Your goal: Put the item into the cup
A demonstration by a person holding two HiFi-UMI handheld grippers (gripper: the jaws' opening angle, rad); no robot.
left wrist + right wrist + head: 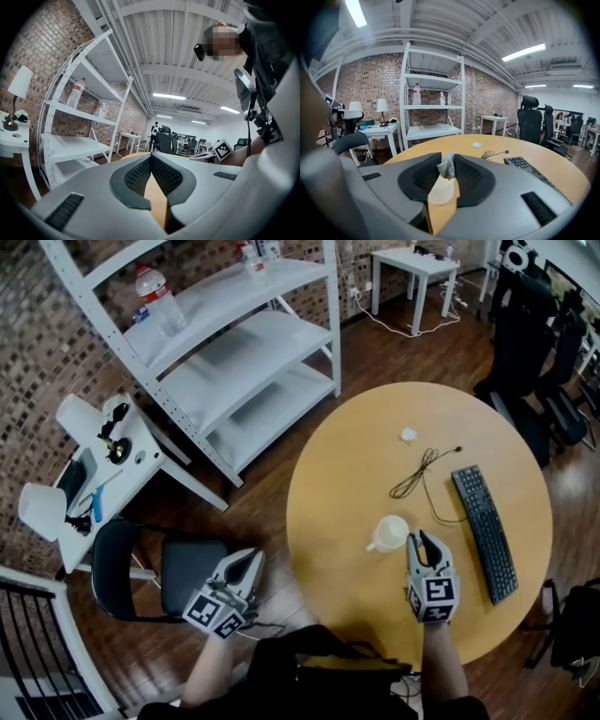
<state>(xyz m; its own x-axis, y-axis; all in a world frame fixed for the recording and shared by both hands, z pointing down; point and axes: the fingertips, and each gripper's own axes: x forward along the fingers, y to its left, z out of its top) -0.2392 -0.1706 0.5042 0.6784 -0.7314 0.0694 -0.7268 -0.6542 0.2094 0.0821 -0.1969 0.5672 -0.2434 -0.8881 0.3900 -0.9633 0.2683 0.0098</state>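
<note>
A white cup with its handle to the left stands near the front of the round wooden table. My right gripper sits just right of the cup. In the right gripper view its jaws press on a small crumpled grey-white item, with the cup's rim right below the jaws. My left gripper hangs off the table's left side above a black chair. Its jaws meet at the tips with nothing between them.
A black keyboard lies right of the cup, with a thin dark cable and a small white lump further back. A black chair, a white shelf unit and a white side table stand to the left.
</note>
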